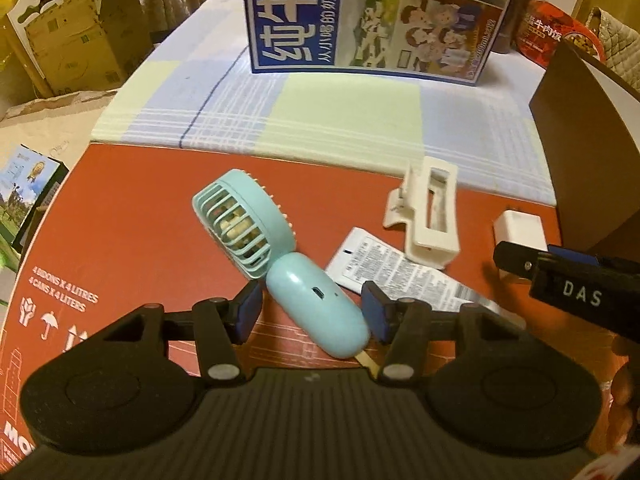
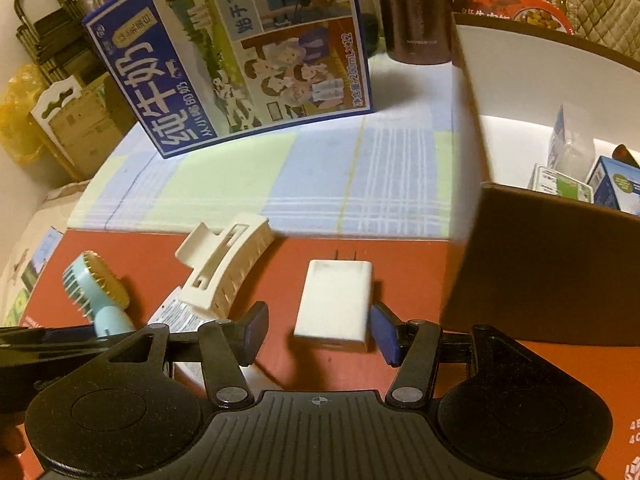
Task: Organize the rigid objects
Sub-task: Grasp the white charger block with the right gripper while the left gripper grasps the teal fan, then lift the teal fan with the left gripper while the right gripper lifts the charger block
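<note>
Your left gripper [image 1: 311,312] hangs w/ jaws spread either side of the mint handheld fan's [image 1: 280,256] handle, pads not pressing it. Your right gripper [image 2: 318,330] stands likewise apart around the white charger plug [image 2: 334,304], gaps showing both sides. Both items lie on the red carton [image 1: 140,220]. Just beyond: a printed leaflet [image 1: 400,268] under a white hair claw clip [image 1: 428,212]. Farther back on the checked cloth [image 2: 304,176], a blue milk box [image 2: 236,52]; at right, the brown-walled bin [image 2: 532,268] holding small packets.

the milk carton [image 1: 360,16] is cut off at the top edge; leaflet [image 1: 400,276] print unreadable.
</note>
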The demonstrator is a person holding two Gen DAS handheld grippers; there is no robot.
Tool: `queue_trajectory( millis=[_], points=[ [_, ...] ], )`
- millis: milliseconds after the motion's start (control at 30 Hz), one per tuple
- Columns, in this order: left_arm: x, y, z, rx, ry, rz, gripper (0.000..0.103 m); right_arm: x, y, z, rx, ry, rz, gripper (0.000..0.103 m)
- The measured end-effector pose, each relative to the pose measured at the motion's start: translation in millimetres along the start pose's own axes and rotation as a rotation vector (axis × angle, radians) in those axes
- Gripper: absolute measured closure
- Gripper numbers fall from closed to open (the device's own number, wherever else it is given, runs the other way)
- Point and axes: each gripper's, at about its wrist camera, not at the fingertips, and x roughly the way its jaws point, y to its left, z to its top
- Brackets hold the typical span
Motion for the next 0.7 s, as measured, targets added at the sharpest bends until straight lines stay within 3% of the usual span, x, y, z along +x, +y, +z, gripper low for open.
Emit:
queue_trajectory(
  millis=[200, 300, 400, 700],
  points=[
    [1.0, 16.8, 0.7, 0.029, -0.013, 0.028, 0.052, 9.9, 0.9, 0.2, -0.034, 0.01, -0.034, 0.05],
    [3.2, 24.4, 1.3, 0.041, -0.021, 0.042, 0.057, 10.6, 0.7, -1.1, -0.06, 0.009, -0.042, 0.06],
    [5.0, 28.3, 0.4, 0.07, -0.031, 0.047, 0.067, 9.2, -0.2, -1.7, -0.092, 0.01, -0.04, 0.062],
    [-2.9, 35.1, -12.6, 0.109, -0.045, 0.041, 0.074, -5.1, -14.8, -13.6, -0.155, 0.028, -0.014, 0.064]
  ],
)
